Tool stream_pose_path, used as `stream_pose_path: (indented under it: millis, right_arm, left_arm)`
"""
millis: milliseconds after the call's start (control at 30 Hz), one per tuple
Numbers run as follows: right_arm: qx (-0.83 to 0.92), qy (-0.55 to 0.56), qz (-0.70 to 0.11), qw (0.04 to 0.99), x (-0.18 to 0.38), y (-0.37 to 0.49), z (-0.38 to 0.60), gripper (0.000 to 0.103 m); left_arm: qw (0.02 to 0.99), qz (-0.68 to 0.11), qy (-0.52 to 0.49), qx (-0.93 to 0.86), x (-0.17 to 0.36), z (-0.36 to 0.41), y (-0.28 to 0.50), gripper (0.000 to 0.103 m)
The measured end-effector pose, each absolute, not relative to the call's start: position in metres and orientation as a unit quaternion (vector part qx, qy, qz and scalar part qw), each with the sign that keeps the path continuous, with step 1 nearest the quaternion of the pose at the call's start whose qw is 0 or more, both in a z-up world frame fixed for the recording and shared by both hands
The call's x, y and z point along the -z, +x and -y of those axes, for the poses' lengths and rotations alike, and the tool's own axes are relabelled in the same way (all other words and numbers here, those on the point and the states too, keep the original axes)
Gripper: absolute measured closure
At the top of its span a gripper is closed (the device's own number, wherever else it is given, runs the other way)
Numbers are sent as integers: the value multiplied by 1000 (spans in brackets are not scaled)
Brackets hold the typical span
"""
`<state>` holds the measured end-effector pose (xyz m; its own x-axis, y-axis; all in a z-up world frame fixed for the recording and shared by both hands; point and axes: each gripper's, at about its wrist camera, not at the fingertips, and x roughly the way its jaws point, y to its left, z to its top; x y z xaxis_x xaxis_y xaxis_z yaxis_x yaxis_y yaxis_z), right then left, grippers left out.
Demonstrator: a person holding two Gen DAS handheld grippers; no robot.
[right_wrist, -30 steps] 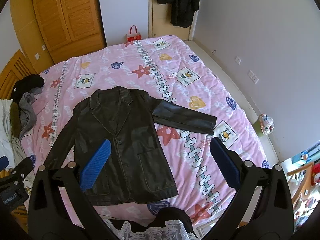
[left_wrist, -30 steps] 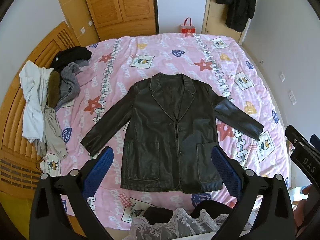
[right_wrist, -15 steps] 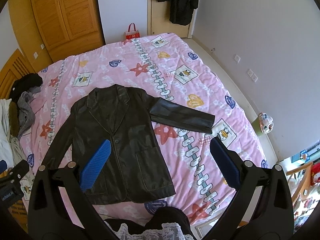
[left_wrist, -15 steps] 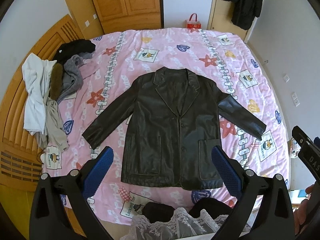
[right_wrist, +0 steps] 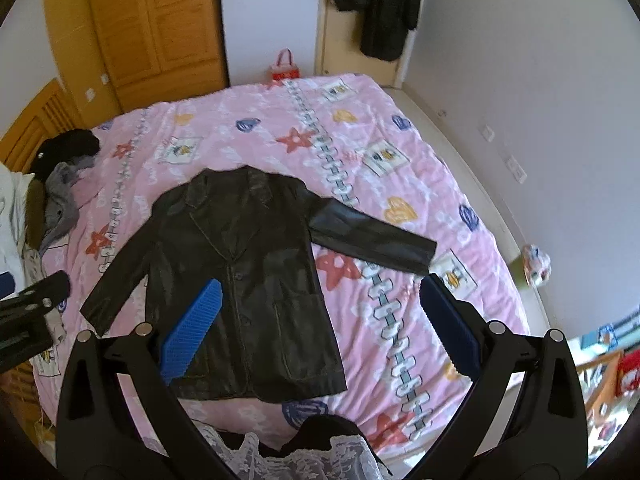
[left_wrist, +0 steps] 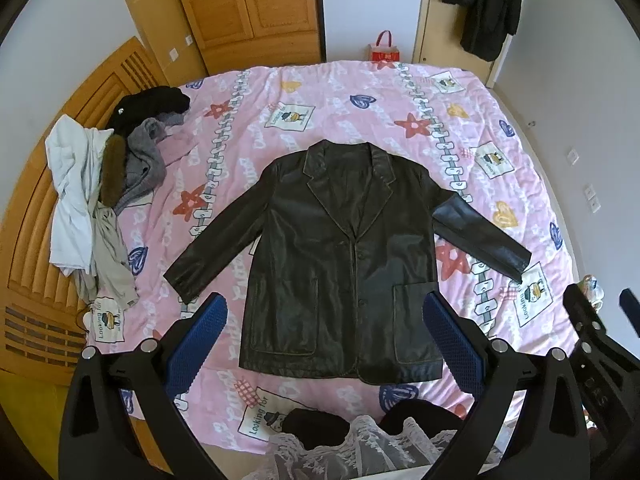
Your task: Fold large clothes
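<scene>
A dark leather jacket (left_wrist: 340,248) lies flat, front up and buttoned, on a pink patterned bed cover (left_wrist: 360,120), with both sleeves spread out to the sides. It also shows in the right wrist view (right_wrist: 248,272). My left gripper (left_wrist: 326,320) is open and empty, held high above the jacket's hem. My right gripper (right_wrist: 320,312) is open and empty, high above the jacket's right side. Neither gripper touches the jacket.
A pile of other clothes (left_wrist: 100,176) lies on the bed's left edge by the wooden headboard (left_wrist: 36,240). A wooden wardrobe (left_wrist: 248,4) and a hanging dark coat (left_wrist: 484,4) stand at the far wall. A red bag (left_wrist: 383,51) sits past the bed.
Both grippers have risen and drawn back a little, so the jacket looks smaller and lower in the views. The jacket has not moved. Both grippers stay open.
</scene>
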<state>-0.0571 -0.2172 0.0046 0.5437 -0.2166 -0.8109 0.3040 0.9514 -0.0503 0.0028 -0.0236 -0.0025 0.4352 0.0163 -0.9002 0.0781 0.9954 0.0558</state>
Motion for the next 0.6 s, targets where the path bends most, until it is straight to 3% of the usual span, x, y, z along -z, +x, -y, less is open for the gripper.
stream_pose_path:
  millis: [167,400,600]
  right_arm:
    - [177,36,-430,885,-12,-67,232,6]
    - [138,99,-373,912,-20,-77,281,6]
    - [85,83,-417,901,-3,-47,299,6]
  left_arm:
    - [844,-535,46,2,2,27,1,8]
    - [849,-526,34,-23,-2,39,-3,8]
    - [849,-526,-2,-41,-10,41,-1,8]
